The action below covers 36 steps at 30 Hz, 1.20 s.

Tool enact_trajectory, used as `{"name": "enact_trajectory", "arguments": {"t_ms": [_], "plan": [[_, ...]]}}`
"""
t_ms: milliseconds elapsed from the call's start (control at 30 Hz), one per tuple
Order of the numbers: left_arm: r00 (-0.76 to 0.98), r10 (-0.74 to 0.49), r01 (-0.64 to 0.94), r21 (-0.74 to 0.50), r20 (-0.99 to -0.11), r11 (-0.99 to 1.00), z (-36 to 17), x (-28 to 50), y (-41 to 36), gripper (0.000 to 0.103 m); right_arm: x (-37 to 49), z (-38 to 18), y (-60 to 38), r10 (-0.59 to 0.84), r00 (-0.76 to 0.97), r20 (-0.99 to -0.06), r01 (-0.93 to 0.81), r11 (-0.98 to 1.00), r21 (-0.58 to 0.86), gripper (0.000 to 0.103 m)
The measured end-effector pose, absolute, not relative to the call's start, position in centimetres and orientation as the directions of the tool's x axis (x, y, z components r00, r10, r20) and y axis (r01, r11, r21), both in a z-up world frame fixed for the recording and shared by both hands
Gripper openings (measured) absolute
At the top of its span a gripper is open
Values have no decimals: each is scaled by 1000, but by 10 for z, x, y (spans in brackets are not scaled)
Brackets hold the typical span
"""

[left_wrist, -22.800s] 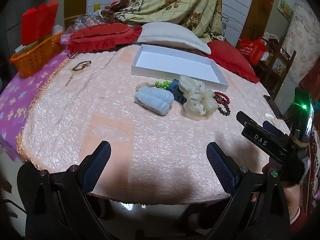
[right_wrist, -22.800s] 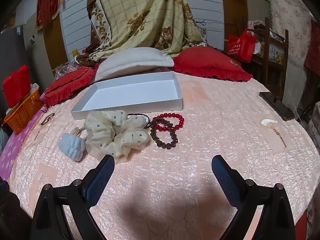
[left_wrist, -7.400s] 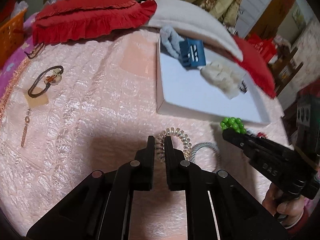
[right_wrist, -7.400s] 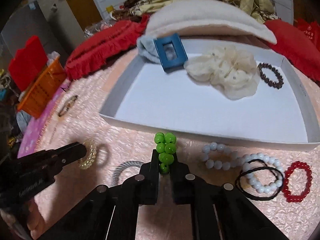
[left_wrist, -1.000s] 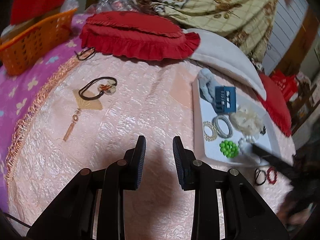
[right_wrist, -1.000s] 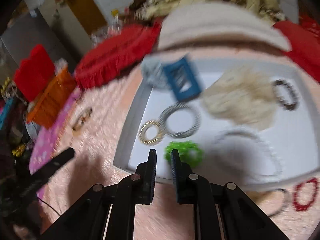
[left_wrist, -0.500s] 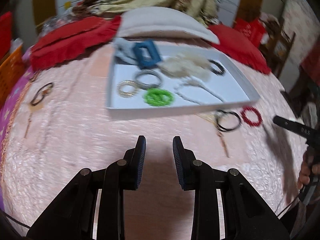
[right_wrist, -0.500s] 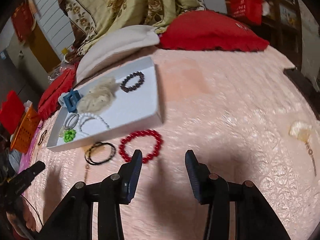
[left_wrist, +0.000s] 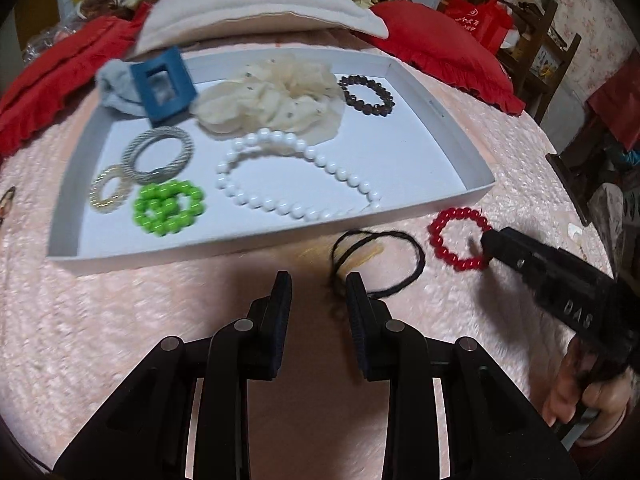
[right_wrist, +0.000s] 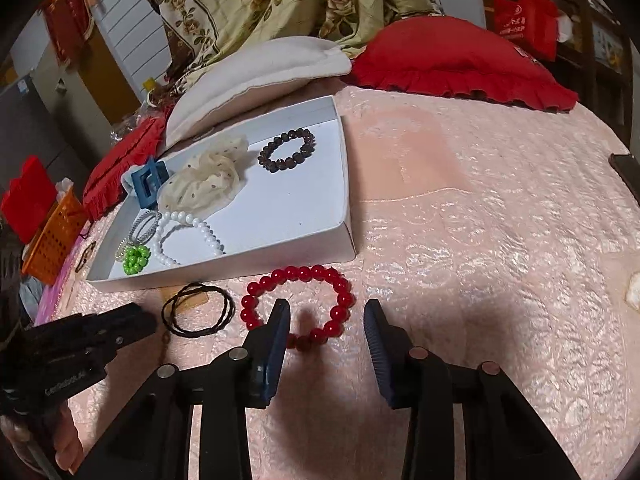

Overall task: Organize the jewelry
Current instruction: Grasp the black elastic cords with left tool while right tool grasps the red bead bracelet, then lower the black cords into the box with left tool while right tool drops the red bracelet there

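A round table (right_wrist: 500, 216) under a pink textured cloth fills both views, ringed by red cushions, a cream pillow (left_wrist: 256, 4) and a floral drape behind. The white tray (left_wrist: 452, 128) sits on it. It was bare at the start and now holds a blue clip (left_wrist: 163, 85), a cream scrunchie (left_wrist: 276, 96), a dark bead bracelet (left_wrist: 366, 89), a white bead necklace (left_wrist: 296, 174), a grey coil band (left_wrist: 160, 154), a pale spiral tie (left_wrist: 107, 189) and the green bead bracelet (left_wrist: 168, 208), which the right side was carrying a few seconds ago. Most of the sorting is therefore done.

Both tools have swung back to the leftovers in the last second. The left hand-held gripper (left_wrist: 318, 286) has its jaws parted and empty, low over the near edge of the black hair tie (left_wrist: 378, 260), which lies on the cloth just in front of the tray wall. The right hand-held gripper (right_wrist: 326, 320) is likewise spread wide and holding nothing, its fingers straddling the near arc of the red bead bracelet (right_wrist: 298, 306), just beside the hair tie.

A likely next step is closing on each and lifting over the tray's front wall, which stands between them and the tray floor. The two tools are close together, so they may crowd one another. A gold hairpin, partly hidden under the hair tie, and a dark phone (right_wrist: 628, 172) at the far right remain on the cloth.
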<state>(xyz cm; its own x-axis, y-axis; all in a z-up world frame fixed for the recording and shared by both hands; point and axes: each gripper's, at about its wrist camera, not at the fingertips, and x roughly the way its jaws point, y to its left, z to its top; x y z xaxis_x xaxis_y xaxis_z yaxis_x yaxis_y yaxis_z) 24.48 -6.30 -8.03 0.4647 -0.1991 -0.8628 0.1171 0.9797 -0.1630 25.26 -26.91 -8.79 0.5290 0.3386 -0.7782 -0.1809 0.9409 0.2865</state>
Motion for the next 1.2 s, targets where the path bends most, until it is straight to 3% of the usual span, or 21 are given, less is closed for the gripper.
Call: {"name": "enact_trajectory", "arguments": {"t_ms": [333,467,500,533,567,633,1200], "plan": [[475,-197,131,-152,-858,980,-86,254,-78,27,261,-92,-257,304,544,-782,-211,952,223,37],[502,-176,135,-124,-847,983,-88,248,-85,27,262,-94,-248,270,555,-787,-225,959,171,28],[505,-163,140,-106,-848,984,-88,247,-88,24,261,-94,-245,259,559,-788,-229,961,153,24],[506,-136,143,-73,-852,987,-88,244,-92,7,261,-94,-244,250,563,-788,-231,963,140,22],[500,-135,150,-68,-856,986,-88,244,-94,2,260,-95,-241,237,566,-789,-234,965,121,19],[472,-181,158,-119,-863,980,-87,241,-92,2,260,-95,-239,234,564,-792,-239,964,115,9],[588,-268,219,-169,-763,961,-2,182,-63,2,231,-45,-239,334,592,-734,-276,939,205,9]]}}
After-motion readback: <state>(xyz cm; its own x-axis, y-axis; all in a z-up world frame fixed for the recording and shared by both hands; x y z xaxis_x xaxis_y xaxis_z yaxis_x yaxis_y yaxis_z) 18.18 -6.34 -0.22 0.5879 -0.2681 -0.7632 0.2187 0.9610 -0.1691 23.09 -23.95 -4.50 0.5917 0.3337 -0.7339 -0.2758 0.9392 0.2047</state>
